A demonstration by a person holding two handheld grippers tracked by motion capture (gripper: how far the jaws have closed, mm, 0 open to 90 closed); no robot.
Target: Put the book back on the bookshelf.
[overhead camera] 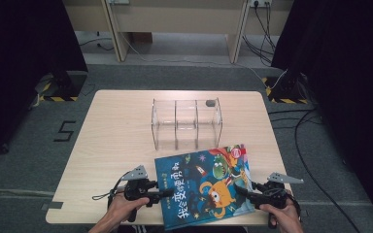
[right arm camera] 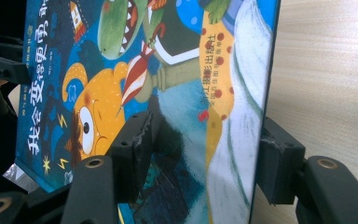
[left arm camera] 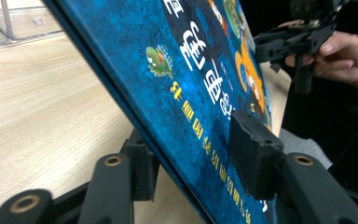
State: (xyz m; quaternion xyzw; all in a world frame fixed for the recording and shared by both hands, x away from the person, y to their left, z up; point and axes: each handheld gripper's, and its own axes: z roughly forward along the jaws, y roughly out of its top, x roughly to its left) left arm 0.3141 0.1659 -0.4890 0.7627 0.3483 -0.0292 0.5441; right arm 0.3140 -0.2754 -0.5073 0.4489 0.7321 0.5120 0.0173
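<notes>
Wooden table point(overhead camera: 111, 141), book point(overhead camera: 204, 187) between both claws

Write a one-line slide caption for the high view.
Two handheld grippers, left and right, grip opposite edges of a blue picture book before a clear three-compartment organizer on a wooden table.

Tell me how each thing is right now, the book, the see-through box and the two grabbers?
Book: closed, cover up, gripped at both side edges.
Clear box: upright on the table, its three compartments hold nothing; a small grey thing sits at its far right corner.
Left gripper: shut on the book's left edge.
Right gripper: shut on the book's right edge.
</notes>
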